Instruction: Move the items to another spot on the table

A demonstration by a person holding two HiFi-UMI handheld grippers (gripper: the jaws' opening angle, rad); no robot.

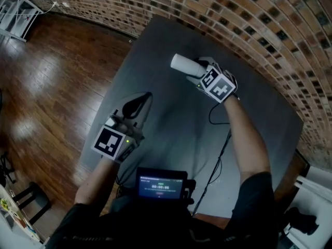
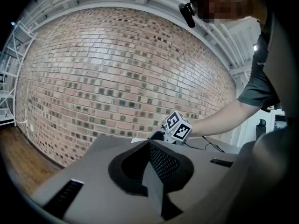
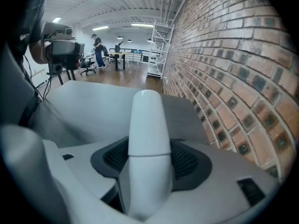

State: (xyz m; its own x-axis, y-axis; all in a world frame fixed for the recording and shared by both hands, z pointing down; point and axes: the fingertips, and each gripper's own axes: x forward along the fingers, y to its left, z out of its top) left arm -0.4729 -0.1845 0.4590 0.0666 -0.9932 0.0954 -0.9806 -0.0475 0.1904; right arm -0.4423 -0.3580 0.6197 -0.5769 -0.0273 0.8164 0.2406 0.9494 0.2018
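- Right fingers: the dark meshed pads [image 3: 189, 161] of the right gripper [image 3: 149, 164] press on both sides of a white, smooth, round-tipped plastic cylinder [image 3: 149, 120]. The jaws stand fairly wide because the cylinder's body fills the gap between them.
- Grip position: the pads clamp the cylinder just below the thin seam that runs round it, and the rounded end projects well beyond the fingertips. A hold this far down the body probably limits swinging during transport.
- Attitude: the right gripper slopes downward, so the cylinder points away from the person and toward the table's far side.
- Location of the task item: in the head view, the cylinder is over the far middle part of the dark grey table top [image 1: 171, 134], near the brick wall [image 1: 249, 14]. No view shows whether it touches the surface.
- Left fingers: the jaws of the left gripper [image 2: 150, 146] are drawn together with nothing between them.
- Left gripper position: it is held level over the near left part of the table, well apart from the right gripper. It appears to be parked there to leave the working area free.
- Outward: a thin black cable [image 1: 220, 154] runs from the right gripper across the table toward the person. It could snag on a long sideways move.
- Step in hand: this appears to be the carrying phase. The next move calls for choosing a bare spot, lowering the cylinder until it is supported, then releasing it.
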